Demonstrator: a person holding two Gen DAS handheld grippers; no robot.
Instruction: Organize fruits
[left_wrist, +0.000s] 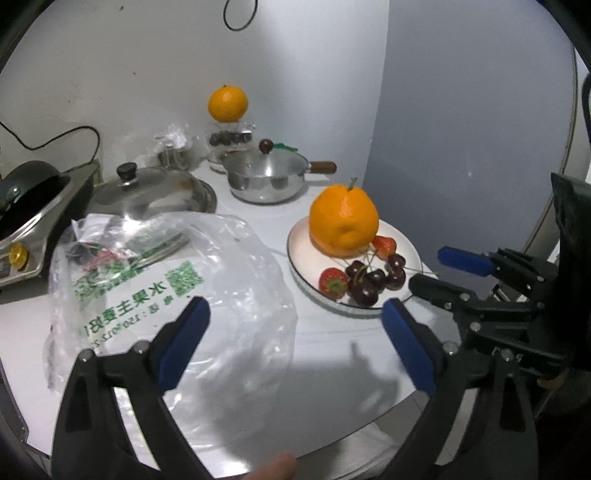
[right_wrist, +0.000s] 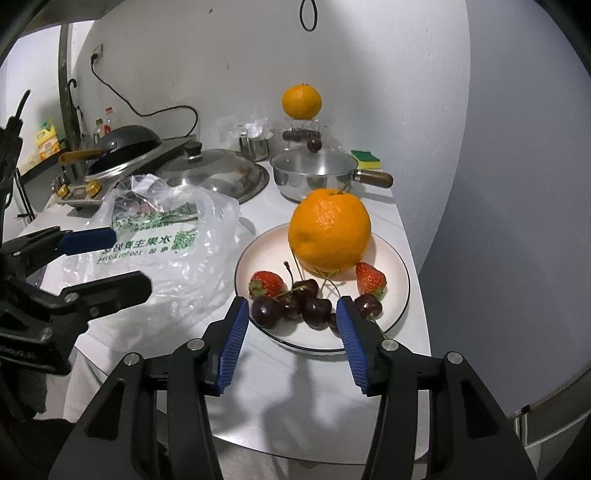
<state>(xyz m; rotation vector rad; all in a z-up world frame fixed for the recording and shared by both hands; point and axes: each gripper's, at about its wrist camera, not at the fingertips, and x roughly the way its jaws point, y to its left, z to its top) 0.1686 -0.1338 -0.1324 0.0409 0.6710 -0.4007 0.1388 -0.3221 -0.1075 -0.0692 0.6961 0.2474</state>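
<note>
A large orange (left_wrist: 343, 221) (right_wrist: 328, 232) sits on a white plate (left_wrist: 295, 258) (right_wrist: 399, 295) with two strawberries (left_wrist: 334, 284) (right_wrist: 267, 282) and several dark cherries (left_wrist: 369, 284) (right_wrist: 314, 310). A crumpled clear plastic bag (left_wrist: 177, 277) (right_wrist: 166, 240) with green print lies left of the plate. My left gripper (left_wrist: 295, 310) (right_wrist: 129, 260) is open above the bag's near edge, holding nothing. My right gripper (right_wrist: 291, 308) (left_wrist: 432, 269) is open at the plate's near rim; the cherries show between its fingertips, untouched. A second orange (left_wrist: 227, 103) (right_wrist: 301, 101) rests on a clear tub of cherries (left_wrist: 229, 138) by the wall.
A steel saucepan (left_wrist: 266, 177) (right_wrist: 314, 173) with a wooden handle stands behind the plate. A glass lid (left_wrist: 147, 188) (right_wrist: 214, 173) lies behind the bag. A stove with a black pan (left_wrist: 29, 206) (right_wrist: 125, 144) is at the left. A sponge (right_wrist: 365, 158) lies beside the saucepan. The table's rounded edge is close below.
</note>
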